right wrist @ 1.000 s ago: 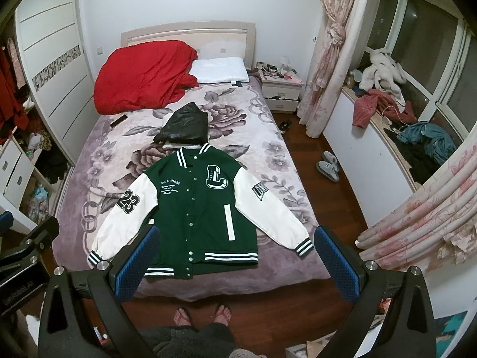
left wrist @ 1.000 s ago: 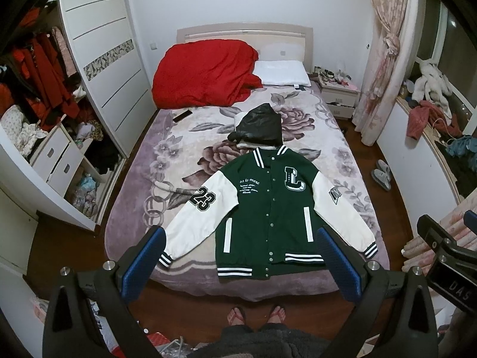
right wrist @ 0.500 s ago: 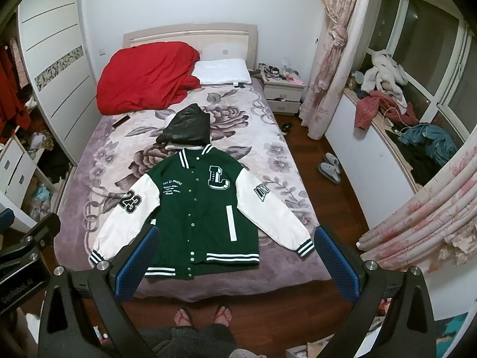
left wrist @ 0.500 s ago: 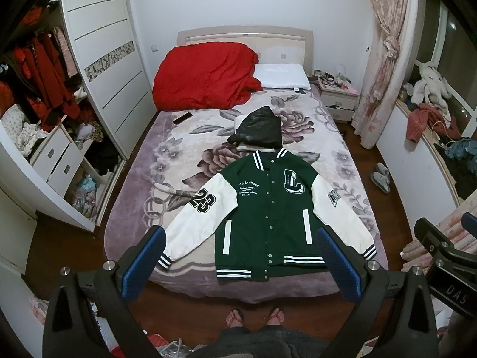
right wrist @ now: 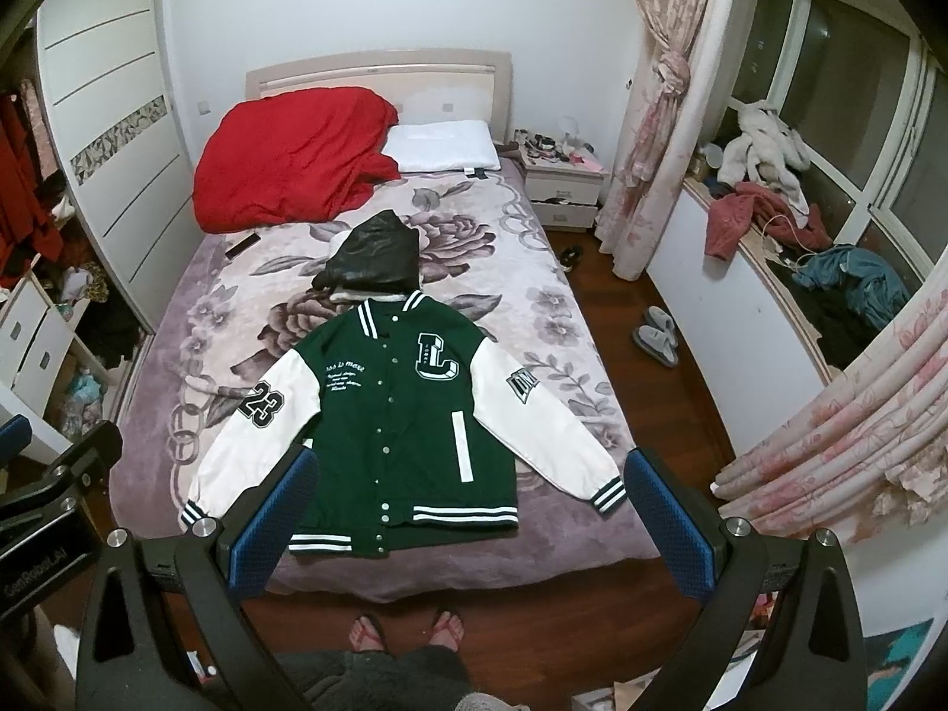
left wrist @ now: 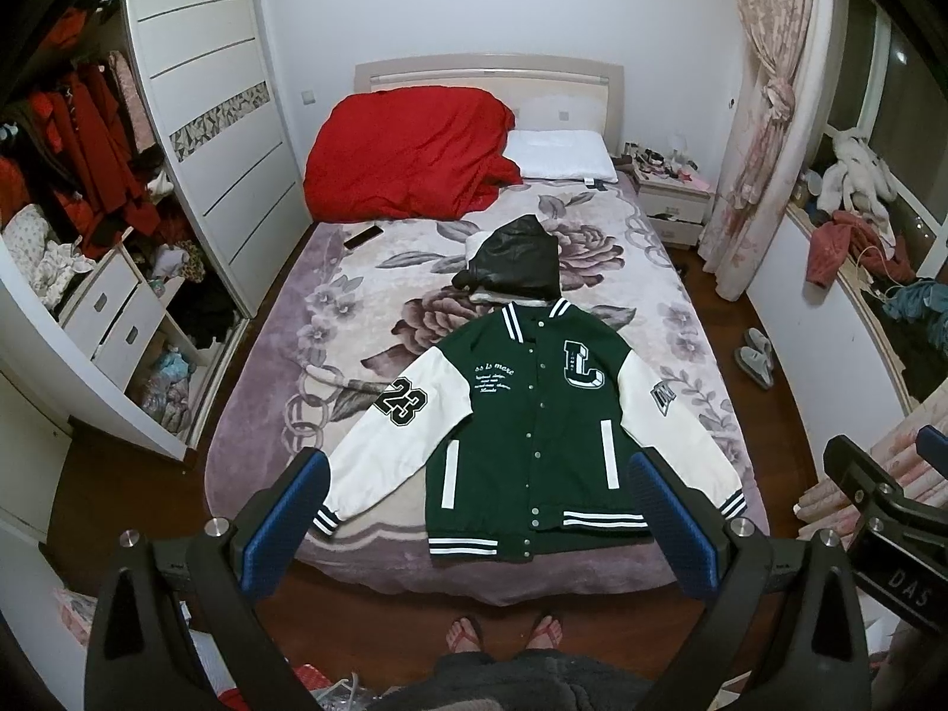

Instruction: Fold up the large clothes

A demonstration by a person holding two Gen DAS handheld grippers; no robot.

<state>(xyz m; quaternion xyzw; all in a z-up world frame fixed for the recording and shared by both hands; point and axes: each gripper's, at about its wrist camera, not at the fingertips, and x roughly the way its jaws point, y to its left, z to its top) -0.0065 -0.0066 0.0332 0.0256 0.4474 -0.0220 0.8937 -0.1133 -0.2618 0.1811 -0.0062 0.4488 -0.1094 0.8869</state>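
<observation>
jacket (left wrist: 533, 432) lies spread at the bed (left wrist: 284, 355) foot edge; left gripper (left wrist: 480, 509) and right gripper (right wrist: 468, 509) gape wide, partly masking its cuffs.

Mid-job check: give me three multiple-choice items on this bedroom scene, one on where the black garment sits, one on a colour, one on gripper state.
1. The black garment lies: A) beyond the jacket's collar B) on the floor C) on the pillow.
2. The varsity jacket has sleeves that are: A) red B) white C) green.
3. The left gripper and right gripper are: A) both shut on cloth B) one shut C) both open, empty.

A: it sits just past the collar on the bed.
B: white sleeves, green body.
C: fingers spread wide, holding nothing.
</observation>
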